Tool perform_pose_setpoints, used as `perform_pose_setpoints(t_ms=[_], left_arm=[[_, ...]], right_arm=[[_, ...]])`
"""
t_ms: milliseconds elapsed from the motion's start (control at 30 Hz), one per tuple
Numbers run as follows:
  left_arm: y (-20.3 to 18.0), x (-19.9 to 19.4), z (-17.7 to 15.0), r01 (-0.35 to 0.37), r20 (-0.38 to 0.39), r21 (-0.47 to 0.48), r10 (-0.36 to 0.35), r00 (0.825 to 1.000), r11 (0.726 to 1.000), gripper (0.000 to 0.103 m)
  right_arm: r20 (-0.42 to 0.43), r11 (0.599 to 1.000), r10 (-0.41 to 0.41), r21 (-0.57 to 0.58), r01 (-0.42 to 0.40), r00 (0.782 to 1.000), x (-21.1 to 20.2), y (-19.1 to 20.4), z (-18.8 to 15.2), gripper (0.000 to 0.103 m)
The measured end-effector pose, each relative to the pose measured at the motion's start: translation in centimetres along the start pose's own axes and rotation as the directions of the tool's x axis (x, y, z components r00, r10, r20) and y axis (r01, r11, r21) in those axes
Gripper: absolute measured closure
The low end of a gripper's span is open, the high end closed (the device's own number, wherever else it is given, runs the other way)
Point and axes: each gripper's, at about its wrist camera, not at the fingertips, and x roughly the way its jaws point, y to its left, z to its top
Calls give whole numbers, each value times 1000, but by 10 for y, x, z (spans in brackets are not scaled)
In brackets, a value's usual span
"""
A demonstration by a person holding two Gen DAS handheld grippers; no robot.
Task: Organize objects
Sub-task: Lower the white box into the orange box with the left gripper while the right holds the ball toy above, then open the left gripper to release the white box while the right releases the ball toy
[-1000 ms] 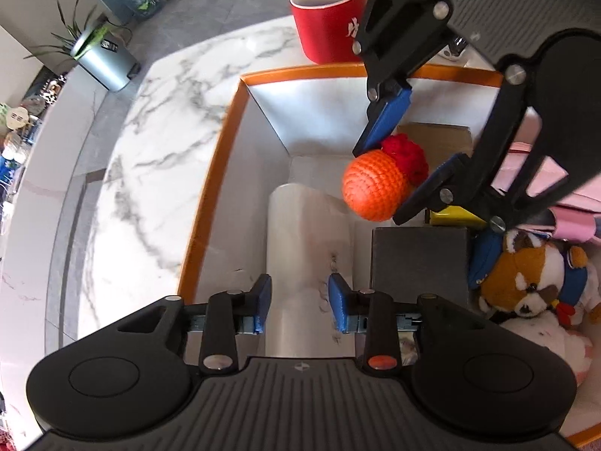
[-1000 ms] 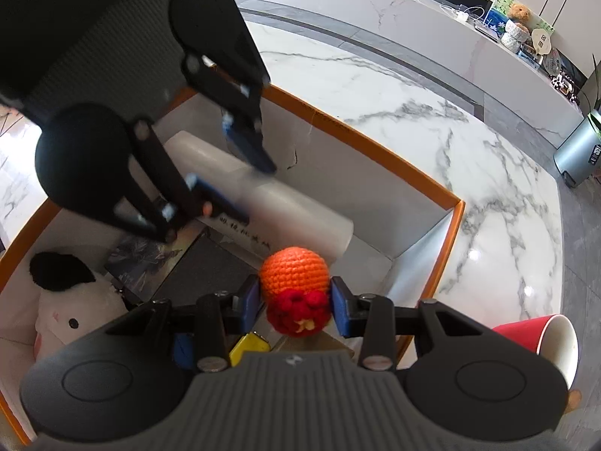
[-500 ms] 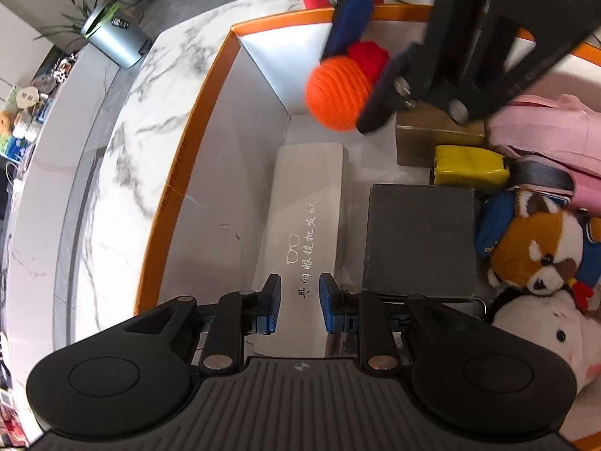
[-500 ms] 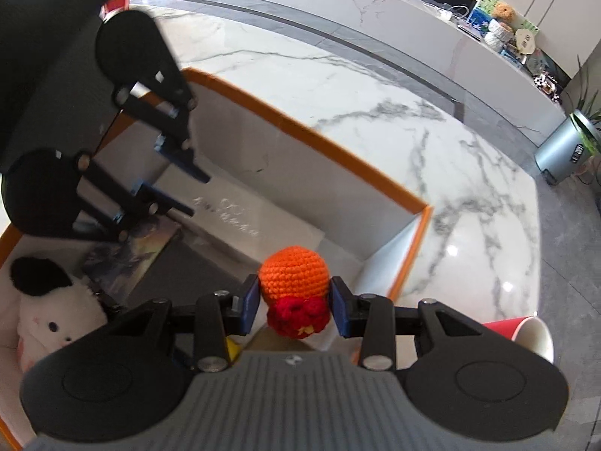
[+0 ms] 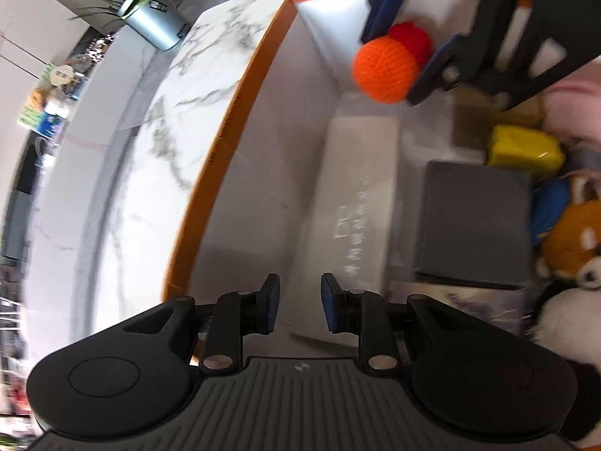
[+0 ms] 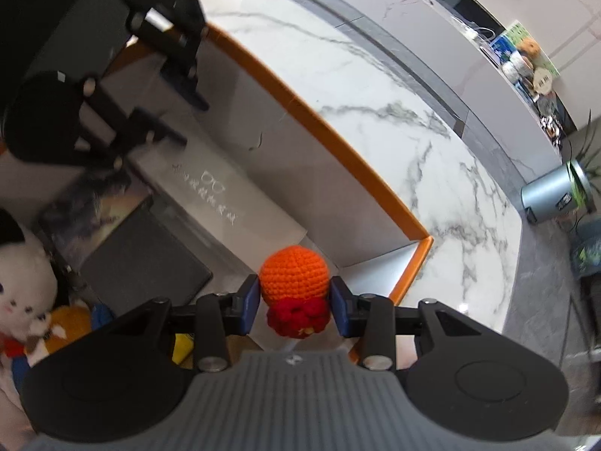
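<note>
Left gripper [image 5: 299,302] over orange-rimmed box [image 5: 225,131] on marble worktop [image 5: 150,150], pads narrowly apart, nothing between them. Below it, long white case [image 5: 353,203] lies on box floor; dark grey box [image 5: 475,225] just beside; plush toys [image 5: 571,248] further right. Right gripper [image 6: 295,302] clamped on orange crochet toy [image 6: 294,272], held above box corner.

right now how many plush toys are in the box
2: a red panda plush beside the dark grey box, and a white plush next to it. More may be hidden.
</note>
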Motion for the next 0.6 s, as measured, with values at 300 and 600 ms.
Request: perform_pose_setpoints(t_ms=[300, 600], left_arm=[[-7, -13, -8, 52, 25, 18, -52, 998, 999, 59], [-22, -11, -14, 53, 28, 52, -54, 998, 997, 49]], right_arm=[[-72, 992, -27, -121, 18, 997, 9, 4, 7, 62], [-85, 991, -43, -132, 32, 995, 15, 5, 10, 61]])
